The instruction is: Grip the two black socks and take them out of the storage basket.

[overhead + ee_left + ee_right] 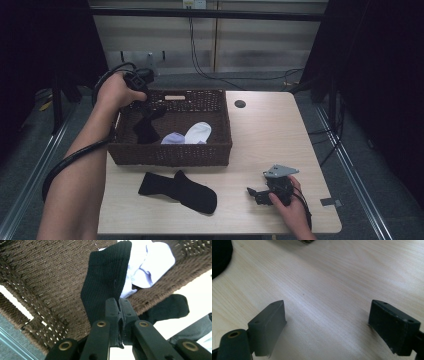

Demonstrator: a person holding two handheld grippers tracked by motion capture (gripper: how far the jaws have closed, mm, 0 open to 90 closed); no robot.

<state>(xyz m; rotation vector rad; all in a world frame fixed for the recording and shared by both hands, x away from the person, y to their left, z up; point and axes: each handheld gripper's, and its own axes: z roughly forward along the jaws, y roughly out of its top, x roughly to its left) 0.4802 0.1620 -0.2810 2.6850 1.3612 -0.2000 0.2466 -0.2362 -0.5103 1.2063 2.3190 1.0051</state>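
My left gripper (144,102) hangs over the left part of a brown wicker basket (170,152), shut on the cuff of a black sock (146,127) that dangles into it. In the left gripper view the jaws (118,301) pinch the ribbed black sock (105,282) above the basket floor (45,277). A white sock (199,131) and a lavender sock (172,138) lie in the basket. A second black sock (180,190) lies flat on the table in front of the basket. My right gripper (256,194) rests on the table at the front right, open with nothing between its jaws (327,315).
The light wooden table (270,135) has a round cable hole (240,104) behind the basket's right corner. The pale socks (147,262) sit beyond the held sock. An edge of the flat black sock (219,255) lies to the left of the right gripper.
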